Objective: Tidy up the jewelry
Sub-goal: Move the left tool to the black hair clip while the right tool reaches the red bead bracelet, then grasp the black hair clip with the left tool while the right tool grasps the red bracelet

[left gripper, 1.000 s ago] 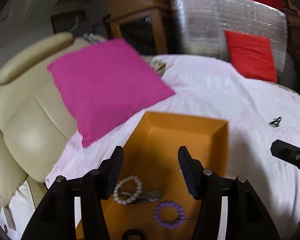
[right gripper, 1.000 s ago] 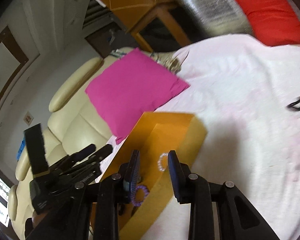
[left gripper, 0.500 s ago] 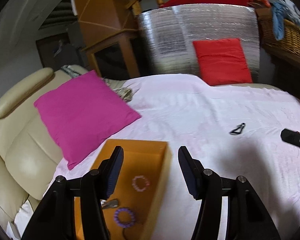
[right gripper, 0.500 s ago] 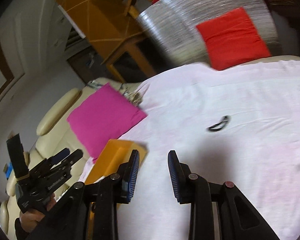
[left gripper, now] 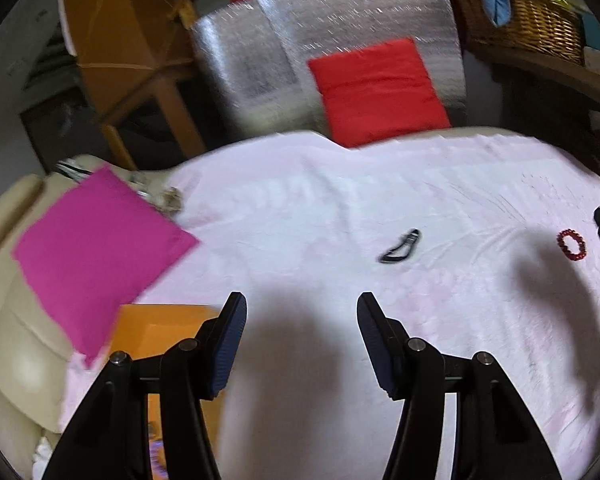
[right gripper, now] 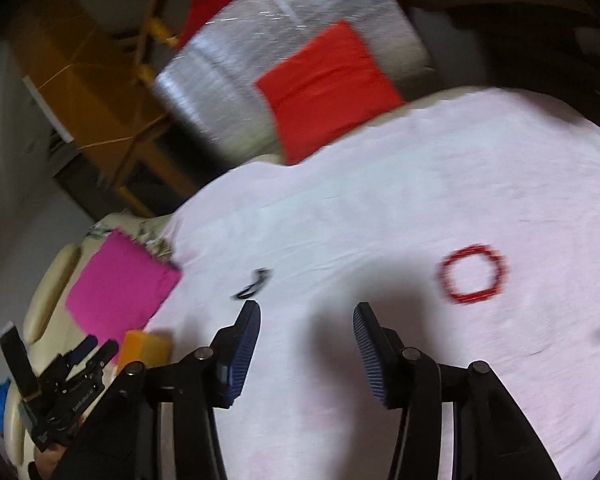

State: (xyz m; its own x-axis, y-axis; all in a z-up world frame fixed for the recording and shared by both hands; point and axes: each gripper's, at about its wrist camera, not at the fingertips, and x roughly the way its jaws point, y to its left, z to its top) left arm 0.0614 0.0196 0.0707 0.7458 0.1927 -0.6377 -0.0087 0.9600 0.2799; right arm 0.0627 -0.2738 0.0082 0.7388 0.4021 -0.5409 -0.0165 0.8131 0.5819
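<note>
An orange box lies at the lower left on the pale pink sheet; its corner also shows in the right wrist view. A small black jewelry piece lies mid-sheet, also in the right wrist view. A red bead bracelet lies ahead and right of my right gripper, and shows at the far right in the left wrist view. My left gripper is open and empty above the sheet, right of the box. My right gripper is open and empty.
A magenta cushion lies on the cream sofa at left. A red cushion leans on a silver foil panel at the back. A wicker basket stands at the back right.
Both grippers swung right, away from the orange box and over the sheet. The right gripper opened wider. The red bracelet came into view.
</note>
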